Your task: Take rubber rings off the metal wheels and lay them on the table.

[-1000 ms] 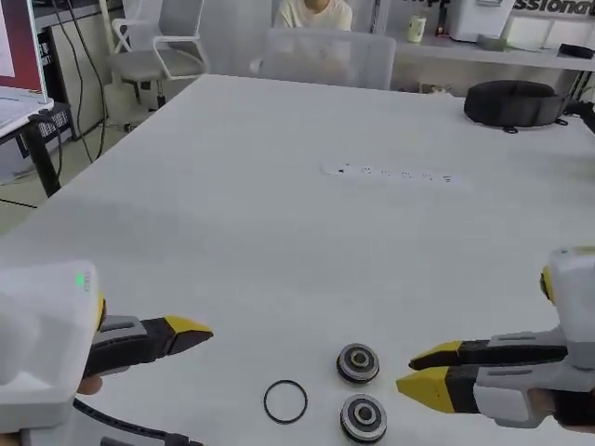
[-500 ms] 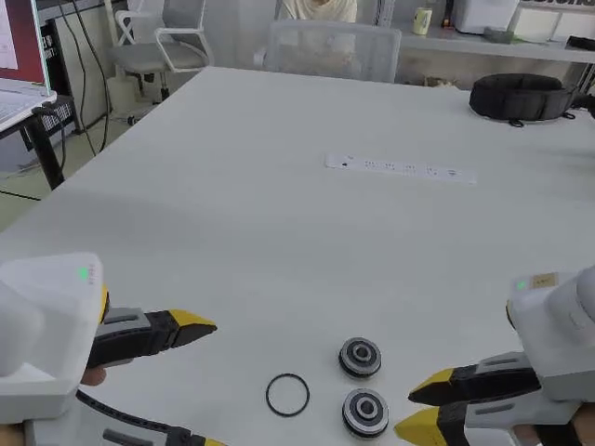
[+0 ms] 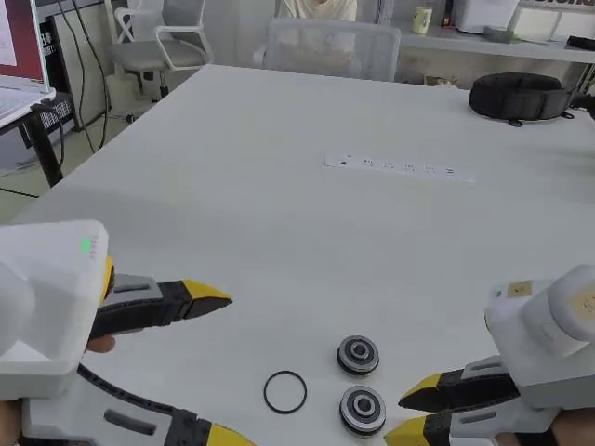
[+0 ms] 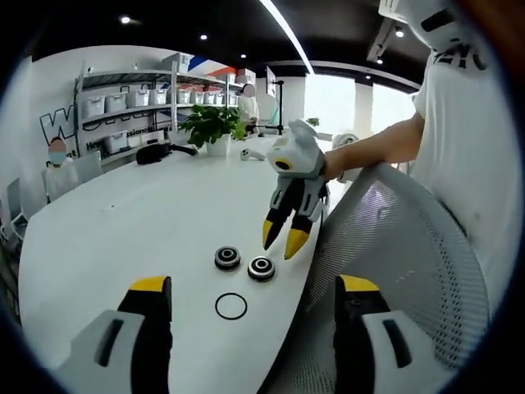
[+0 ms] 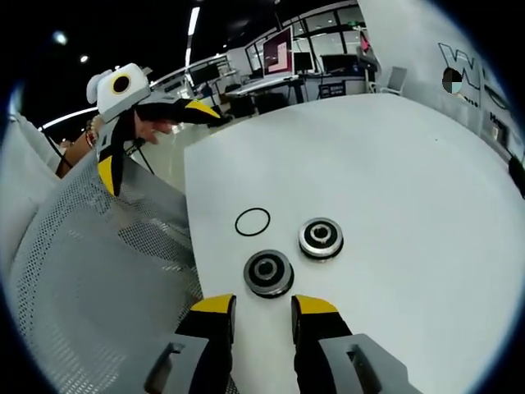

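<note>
The right hand-held gripper has dropped toward the near edge of the worktop and now sits level with the near wheel, just beside it. Its jaws are a narrow gap apart with nothing between them. The left hand-held gripper has come forward, jaws spread wide and empty, on the other side of the loose rubber ring. That ring lies flat near the same edge, so one is already off.

In the right gripper view the near wheel looks darker at its rim than the far wheel, so I'd say it's next to be stripped.

A power strip lies mid-worktop and a black round pad sits toward the far right corner, both well clear. Only the mesh chair back crowds the near edge.
</note>
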Demonstrator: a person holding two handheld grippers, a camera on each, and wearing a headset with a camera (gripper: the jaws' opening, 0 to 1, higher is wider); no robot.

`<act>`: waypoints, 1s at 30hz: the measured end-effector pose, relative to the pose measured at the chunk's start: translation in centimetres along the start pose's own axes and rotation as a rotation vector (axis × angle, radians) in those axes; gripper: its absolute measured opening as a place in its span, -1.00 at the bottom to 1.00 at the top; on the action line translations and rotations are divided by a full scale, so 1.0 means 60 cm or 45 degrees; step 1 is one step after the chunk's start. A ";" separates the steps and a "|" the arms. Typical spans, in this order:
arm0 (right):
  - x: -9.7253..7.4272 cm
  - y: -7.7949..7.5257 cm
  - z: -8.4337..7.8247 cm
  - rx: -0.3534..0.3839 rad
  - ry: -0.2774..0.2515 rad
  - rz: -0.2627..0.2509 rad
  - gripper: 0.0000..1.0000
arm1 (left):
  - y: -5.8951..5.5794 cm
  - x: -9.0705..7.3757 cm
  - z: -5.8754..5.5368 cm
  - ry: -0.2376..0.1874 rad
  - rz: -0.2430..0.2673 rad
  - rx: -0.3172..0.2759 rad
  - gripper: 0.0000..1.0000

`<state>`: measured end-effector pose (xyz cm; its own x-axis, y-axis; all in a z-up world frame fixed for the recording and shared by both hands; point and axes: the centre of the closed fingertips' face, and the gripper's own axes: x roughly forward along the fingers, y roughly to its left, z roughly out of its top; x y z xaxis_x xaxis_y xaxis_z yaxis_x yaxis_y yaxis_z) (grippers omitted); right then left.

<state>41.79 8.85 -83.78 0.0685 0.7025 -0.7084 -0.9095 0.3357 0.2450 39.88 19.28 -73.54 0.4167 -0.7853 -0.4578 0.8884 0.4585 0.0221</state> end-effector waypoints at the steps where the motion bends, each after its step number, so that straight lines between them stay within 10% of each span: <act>1: 0.000 0.000 0.001 -0.006 -0.005 -0.004 -0.51 | 0.001 0.002 0.011 -0.004 -0.003 0.031 0.59; 20: 0.022 0.002 -0.007 -0.148 0.042 -0.043 -0.46 | -0.016 0.123 0.082 0.016 -0.208 0.264 0.32; 30: 0.019 -0.005 0.000 -0.117 0.005 -0.060 -0.46 | -0.034 0.191 0.061 0.054 -0.301 0.327 0.15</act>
<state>42.14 9.55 -84.67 0.1105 0.6849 -0.7202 -0.9392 0.3090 0.1497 43.56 7.82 -75.56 0.1904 -0.8370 -0.5130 0.9810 0.1427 0.1314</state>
